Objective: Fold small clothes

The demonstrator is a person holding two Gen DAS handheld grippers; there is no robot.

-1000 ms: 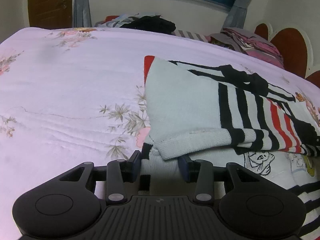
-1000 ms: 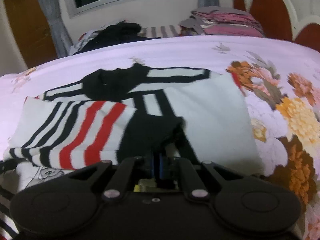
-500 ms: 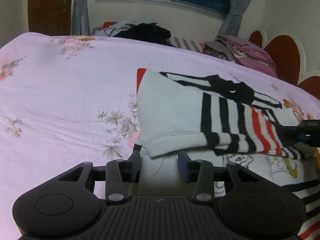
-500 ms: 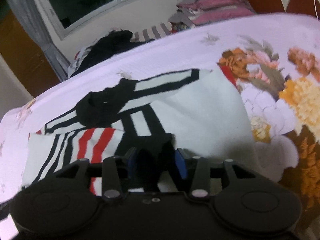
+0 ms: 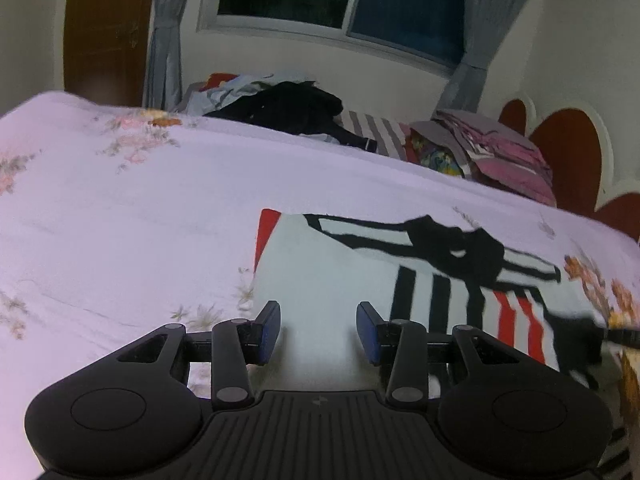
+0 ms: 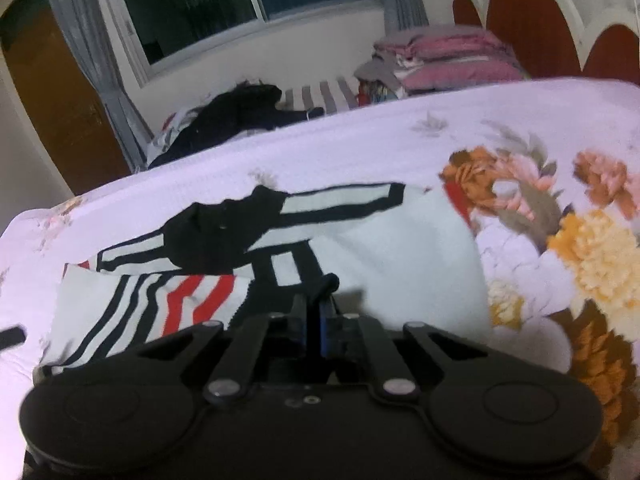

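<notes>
A small white sweater [image 5: 340, 276] with black and red stripes and a black collar lies partly folded on the bed. My left gripper [image 5: 318, 330] is open and empty, hovering over the sweater's white left part. My right gripper [image 6: 314, 312] is shut on the sweater's black cuff [image 6: 320, 286], with the striped sleeve [image 6: 168, 304] lying across the body [image 6: 400, 260]. The right gripper's tip shows at the right edge of the left wrist view [image 5: 624, 336].
The bed has a pale pink floral sheet [image 5: 120, 220]. A heap of dark clothes [image 5: 288, 110] and a stack of folded pink clothes [image 5: 500, 156] lie at the far side. A red headboard [image 6: 528, 28] stands at the right. A window and door are behind.
My left gripper let go of the sweater's hem, opened wider and rose. My right gripper opened about half a second ago and has shut again on the black cuff.
</notes>
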